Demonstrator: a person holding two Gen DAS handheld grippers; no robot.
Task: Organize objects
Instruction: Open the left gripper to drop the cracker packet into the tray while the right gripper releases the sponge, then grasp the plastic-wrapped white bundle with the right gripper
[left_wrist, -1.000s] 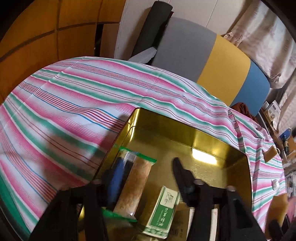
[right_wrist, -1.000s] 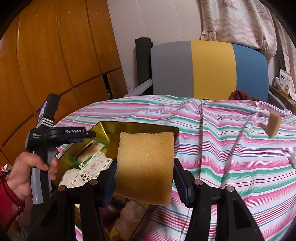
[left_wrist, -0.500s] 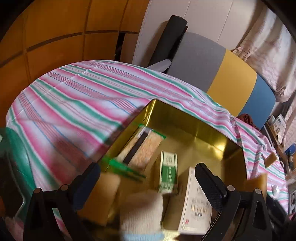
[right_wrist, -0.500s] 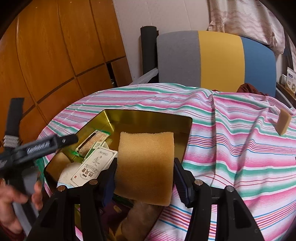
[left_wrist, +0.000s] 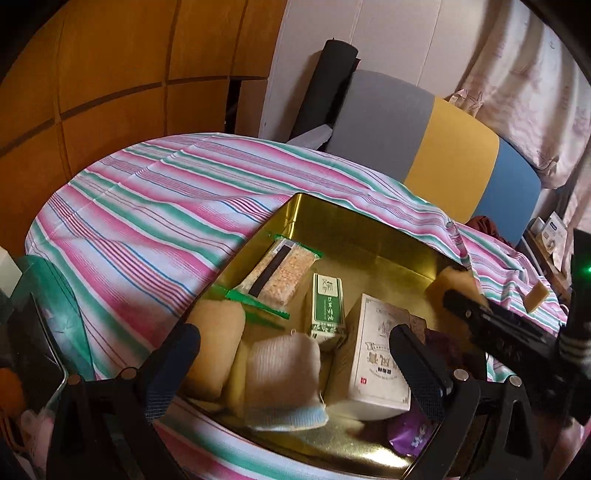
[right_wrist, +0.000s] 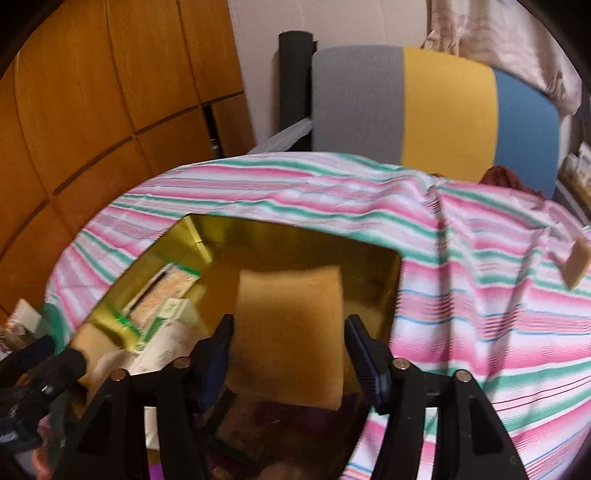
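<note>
An open gold tin (left_wrist: 369, 236) sits on the striped tablecloth (left_wrist: 147, 206). In it lie a snack bar packet (left_wrist: 280, 273), a green-and-white box (left_wrist: 327, 302), a white box (left_wrist: 380, 354), a folded cloth (left_wrist: 282, 373) and a tan pad (left_wrist: 216, 343). My left gripper (left_wrist: 293, 332) hangs wide open above them, holding nothing. My right gripper (right_wrist: 290, 325) is over the tin's (right_wrist: 295, 236) right half, and its jaws are opening. The yellow sponge (right_wrist: 288, 339) stands between them, with a thin gap at each pad. The left wrist view also shows that sponge (left_wrist: 448, 282).
A small tan sponge piece (right_wrist: 576, 262) lies on the cloth to the right of the tin. A grey, yellow and blue chair back (left_wrist: 443, 147) stands behind the table. Wooden panels fill the left. Clutter lies beyond the table's left edge (left_wrist: 33, 332).
My left gripper let go of the snack bar, opened wide and drew back over the tin. The right gripper carried the sponge further over the tin, then its jaws parted from it.
</note>
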